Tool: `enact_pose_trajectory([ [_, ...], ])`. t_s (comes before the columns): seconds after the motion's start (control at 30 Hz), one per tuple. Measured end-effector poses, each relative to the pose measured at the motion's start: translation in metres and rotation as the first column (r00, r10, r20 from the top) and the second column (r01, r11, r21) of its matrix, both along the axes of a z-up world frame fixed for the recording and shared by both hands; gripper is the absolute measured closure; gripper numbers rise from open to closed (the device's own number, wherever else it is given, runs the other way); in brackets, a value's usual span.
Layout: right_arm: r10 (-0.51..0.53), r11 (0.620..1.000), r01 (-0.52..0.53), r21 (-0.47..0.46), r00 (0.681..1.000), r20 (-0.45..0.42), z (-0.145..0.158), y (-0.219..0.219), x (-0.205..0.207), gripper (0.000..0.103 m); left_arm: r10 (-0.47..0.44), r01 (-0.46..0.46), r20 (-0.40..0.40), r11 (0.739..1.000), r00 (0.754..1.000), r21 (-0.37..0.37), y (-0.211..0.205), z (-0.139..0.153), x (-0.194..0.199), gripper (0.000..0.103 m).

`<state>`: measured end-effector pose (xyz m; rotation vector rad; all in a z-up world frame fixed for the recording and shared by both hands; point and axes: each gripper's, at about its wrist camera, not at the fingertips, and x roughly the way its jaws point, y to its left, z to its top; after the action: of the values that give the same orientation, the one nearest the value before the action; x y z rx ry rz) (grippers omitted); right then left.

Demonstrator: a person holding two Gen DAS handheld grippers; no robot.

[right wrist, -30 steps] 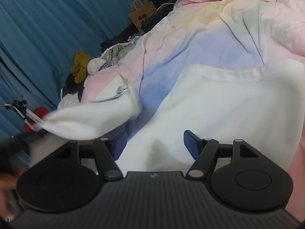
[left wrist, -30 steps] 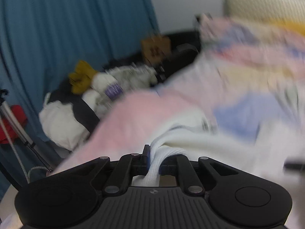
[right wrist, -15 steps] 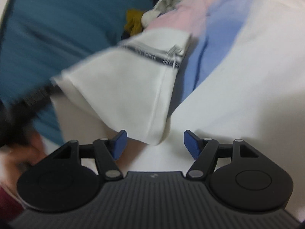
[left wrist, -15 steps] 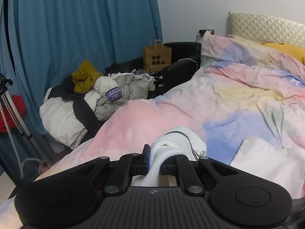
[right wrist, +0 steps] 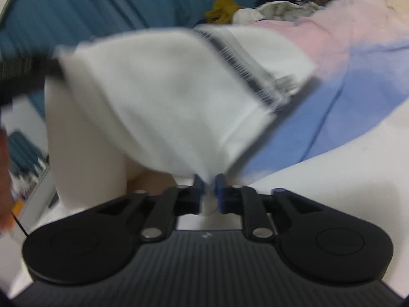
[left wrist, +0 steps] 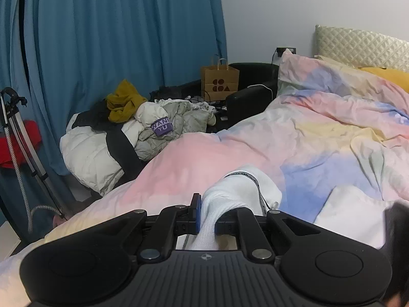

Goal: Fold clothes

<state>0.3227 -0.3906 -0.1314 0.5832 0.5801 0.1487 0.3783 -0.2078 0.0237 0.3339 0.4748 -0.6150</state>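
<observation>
Over the duvet [left wrist: 319, 138], both grippers [left wrist: 206, 215] [right wrist: 209, 192] clamped on blurred, half-hidden white garment [right wrist: 166, 97].

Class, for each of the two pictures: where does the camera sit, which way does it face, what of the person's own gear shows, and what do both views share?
Left wrist: sits on the left gripper, facing along the bed toward the blue curtain; its fingers pinch the white garment.
Right wrist: sits on the right gripper, facing the garment's sleeve; its jaws have just closed on the cloth.
Shared: the white garment, bed, curtain, clothes pile.
</observation>
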Motion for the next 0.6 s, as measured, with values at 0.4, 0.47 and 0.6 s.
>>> enact_pose_trajectory([
  [0.4, -0.008, 0.866, 0.218, -0.449, 0.906, 0.424, 0.164, -0.094, 0.025, 0.094, -0.020, 0.027, 0.045, 0.986, 0.999, -0.165, -0.028, -0.014, -0.001, 0.089],
  [0.47, 0.036, 0.773, 0.276, -0.571, 0.880, 0.474, 0.157, -0.090, 0.014, 0.094, -0.045, 0.052, 0.046, 0.981, 0.998, -0.184, -0.039, -0.030, -0.011, 0.089],
  [0.6, -0.013, 0.692, 0.218, -0.688, 0.957, 0.290, 0.089, -0.101, 0.012, 0.094, -0.046, 0.035, -0.067, 0.986, 0.997, -0.163, -0.061, -0.081, -0.017, 0.089],
])
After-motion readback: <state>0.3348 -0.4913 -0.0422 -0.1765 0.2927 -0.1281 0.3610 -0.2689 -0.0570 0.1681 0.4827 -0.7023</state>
